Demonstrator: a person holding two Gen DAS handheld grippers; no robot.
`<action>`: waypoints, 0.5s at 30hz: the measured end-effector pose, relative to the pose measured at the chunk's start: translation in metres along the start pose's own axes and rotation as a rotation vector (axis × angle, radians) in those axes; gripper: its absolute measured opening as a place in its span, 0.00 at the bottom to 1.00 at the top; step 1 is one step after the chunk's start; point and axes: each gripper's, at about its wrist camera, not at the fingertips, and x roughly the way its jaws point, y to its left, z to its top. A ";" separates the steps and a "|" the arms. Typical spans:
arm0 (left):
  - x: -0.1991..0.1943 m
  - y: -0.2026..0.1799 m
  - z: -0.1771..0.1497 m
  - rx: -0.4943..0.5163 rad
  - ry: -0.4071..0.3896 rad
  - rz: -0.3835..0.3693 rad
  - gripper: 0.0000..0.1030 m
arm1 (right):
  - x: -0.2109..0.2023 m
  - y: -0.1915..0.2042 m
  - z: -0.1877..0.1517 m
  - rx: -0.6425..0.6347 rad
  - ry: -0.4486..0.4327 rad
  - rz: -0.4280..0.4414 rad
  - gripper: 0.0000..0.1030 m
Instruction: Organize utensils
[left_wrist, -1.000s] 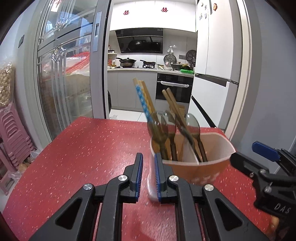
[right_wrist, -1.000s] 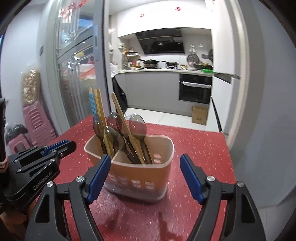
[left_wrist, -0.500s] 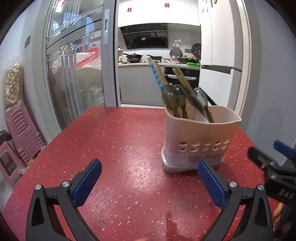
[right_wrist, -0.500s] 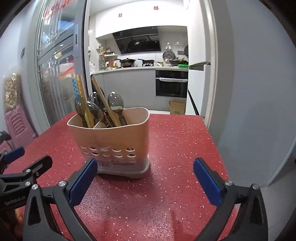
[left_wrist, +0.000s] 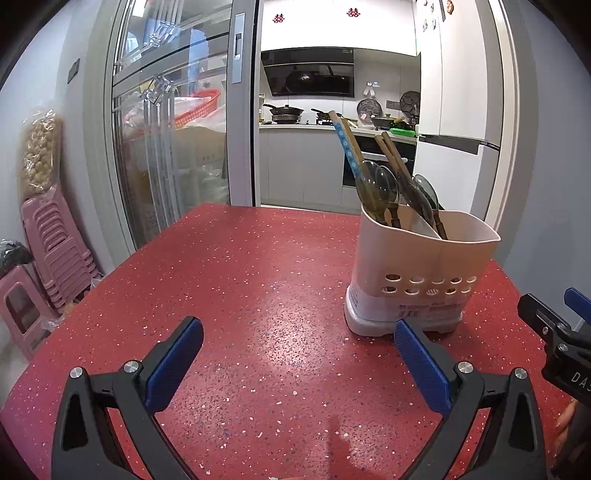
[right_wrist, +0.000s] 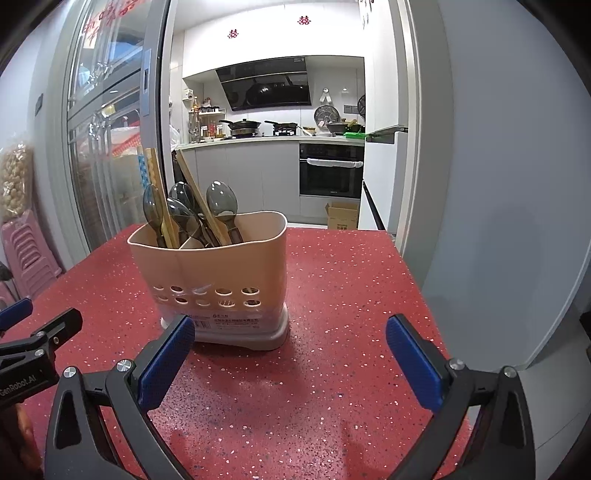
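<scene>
I have both sets of jaws spread wide with nothing between them, each just opened out: the left gripper (left_wrist: 298, 334) over bare red worktop (left_wrist: 258, 280), the right gripper (right_wrist: 290, 332) low in front of the holder (right_wrist: 221, 273). That pale plastic holder stands upright on the worktop, just ahead of my right gripper's left blue pad and just beyond the right pad of my left one, touching neither. Inside it, dark spoons (right_wrist: 221, 201) and wooden chopsticks (left_wrist: 397, 162) stand bowl-end and tip up, split across a divider. Beyond the worktop I see a kitchen doorway and stacked pink stools (left_wrist: 55, 251) at the left.
</scene>
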 end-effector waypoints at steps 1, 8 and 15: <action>0.000 0.000 0.000 0.000 0.000 0.000 1.00 | 0.000 0.000 0.000 0.001 -0.001 -0.002 1.00; -0.001 -0.001 0.001 0.004 0.002 -0.006 1.00 | -0.001 -0.002 0.001 0.002 -0.005 -0.012 1.00; -0.001 -0.003 0.002 0.006 -0.001 -0.006 1.00 | 0.000 -0.003 0.002 0.001 -0.004 -0.013 1.00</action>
